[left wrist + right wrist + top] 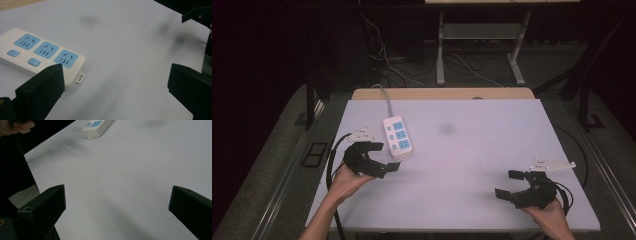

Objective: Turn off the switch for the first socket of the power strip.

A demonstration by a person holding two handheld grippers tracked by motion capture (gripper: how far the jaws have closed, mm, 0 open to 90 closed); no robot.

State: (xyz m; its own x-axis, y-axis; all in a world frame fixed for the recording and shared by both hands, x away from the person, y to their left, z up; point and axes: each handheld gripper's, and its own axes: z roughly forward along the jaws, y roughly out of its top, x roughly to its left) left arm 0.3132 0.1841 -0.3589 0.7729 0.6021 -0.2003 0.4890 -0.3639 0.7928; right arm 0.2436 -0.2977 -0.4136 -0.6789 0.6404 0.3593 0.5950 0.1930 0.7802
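Two black two-jaw grippers are held low over the table from the near edge. The left black gripper is gripped in the left hand, the bare forearm angled in from the bottom; its jaws are spread wide and pointed right. The right black gripper is held in the right hand, jaws parted and turned left, apparently clear of the surface.

glossy plastic pwr strip, matt table
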